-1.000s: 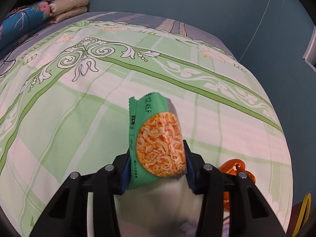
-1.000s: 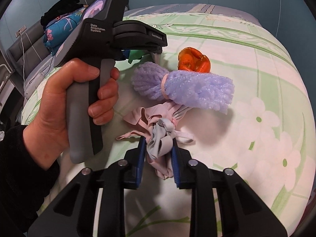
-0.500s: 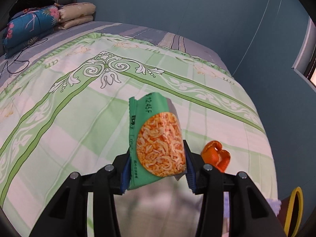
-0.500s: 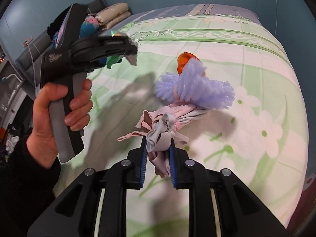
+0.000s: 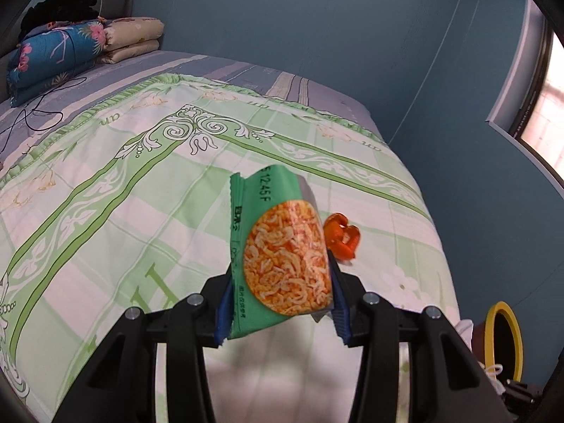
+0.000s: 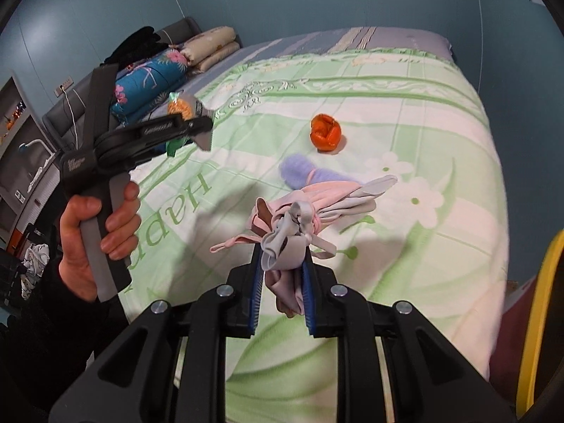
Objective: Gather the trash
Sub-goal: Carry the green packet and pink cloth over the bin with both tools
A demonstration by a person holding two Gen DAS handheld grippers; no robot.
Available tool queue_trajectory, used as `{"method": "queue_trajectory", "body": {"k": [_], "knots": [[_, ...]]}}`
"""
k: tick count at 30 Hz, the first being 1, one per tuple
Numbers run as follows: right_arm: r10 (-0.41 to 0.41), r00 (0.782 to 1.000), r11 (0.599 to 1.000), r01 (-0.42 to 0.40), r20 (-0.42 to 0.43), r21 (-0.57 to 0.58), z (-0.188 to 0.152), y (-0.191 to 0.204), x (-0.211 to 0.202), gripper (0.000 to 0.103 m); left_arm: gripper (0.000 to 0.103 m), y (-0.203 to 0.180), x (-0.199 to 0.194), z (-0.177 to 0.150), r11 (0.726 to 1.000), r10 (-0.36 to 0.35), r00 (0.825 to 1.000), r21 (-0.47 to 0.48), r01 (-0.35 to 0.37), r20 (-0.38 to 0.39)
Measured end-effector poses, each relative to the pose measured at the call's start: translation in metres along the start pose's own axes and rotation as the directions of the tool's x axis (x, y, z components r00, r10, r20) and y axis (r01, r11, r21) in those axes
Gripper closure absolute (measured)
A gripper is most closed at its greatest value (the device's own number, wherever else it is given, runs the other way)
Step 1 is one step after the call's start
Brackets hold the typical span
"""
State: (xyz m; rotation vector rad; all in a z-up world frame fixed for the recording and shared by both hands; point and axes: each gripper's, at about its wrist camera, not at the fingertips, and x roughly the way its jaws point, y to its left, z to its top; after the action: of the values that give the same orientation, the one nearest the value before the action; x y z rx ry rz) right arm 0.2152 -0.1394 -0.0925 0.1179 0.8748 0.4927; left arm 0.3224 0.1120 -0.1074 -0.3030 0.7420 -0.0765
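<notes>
My left gripper [image 5: 278, 299] is shut on a green snack packet [image 5: 278, 246] with an orange food picture, held above the bed. It also shows in the right wrist view [image 6: 183, 134], held in a hand at the left. My right gripper [image 6: 282, 292] is shut on a bundle of pink and grey face masks [image 6: 299, 222], lifted above the bed. An orange crumpled wrapper [image 6: 325, 132] lies on the green floral bedspread [image 6: 440, 134]; it also shows in the left wrist view [image 5: 341, 235]. A purple foam net [image 6: 310, 174] lies behind the masks.
Folded quilts and pillows [image 5: 70, 53] are stacked at the head of the bed. A black cable [image 5: 31, 116] lies on the bed at the left. A yellow-rimmed bin [image 5: 502, 338] stands beside the bed at the right, also in the right wrist view [image 6: 539, 310]. Blue walls surround the bed.
Both grippers have risen and pulled back from the bed with their loads. The masks have lifted off the bedspread. The purple foam net and orange wrapper stay on the bed.
</notes>
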Motion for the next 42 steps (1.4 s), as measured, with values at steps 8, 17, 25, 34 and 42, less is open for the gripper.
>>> {"method": "queue_trajectory", "body": {"k": [8,17,25,34,42], "knots": [[-0.023,0.998,1.0,0.023,0.067,0.0,-0.009,-0.003,-0.043,0.085,0.061,-0.025,-0.046,-0.023,0.998,-0.049,0.998,0.029,0.049,0.031],[-0.056,0.988,0.998,0.054,0.147,0.015,-0.016,-0.015,-0.086,0.085,0.061,-0.069,-0.091,-0.04,0.986,-0.134,0.989,0.104,0.127,0.058],[-0.091,0.972,0.996,0.084,0.218,0.04,-0.017,-0.03,-0.116,0.085,0.061,-0.11,-0.126,-0.047,0.964,-0.2,0.976,0.196,0.179,0.09],[-0.145,0.949,0.989,0.126,0.279,0.083,-0.021,-0.055,-0.148,0.085,0.061,-0.156,-0.148,-0.057,0.928,-0.27,0.959,0.288,0.235,0.088],[-0.221,0.922,0.973,0.185,0.318,0.139,-0.029,-0.084,-0.17,0.085,0.061,-0.195,-0.145,-0.062,0.892,-0.319,0.945,0.359,0.275,0.068]]}}
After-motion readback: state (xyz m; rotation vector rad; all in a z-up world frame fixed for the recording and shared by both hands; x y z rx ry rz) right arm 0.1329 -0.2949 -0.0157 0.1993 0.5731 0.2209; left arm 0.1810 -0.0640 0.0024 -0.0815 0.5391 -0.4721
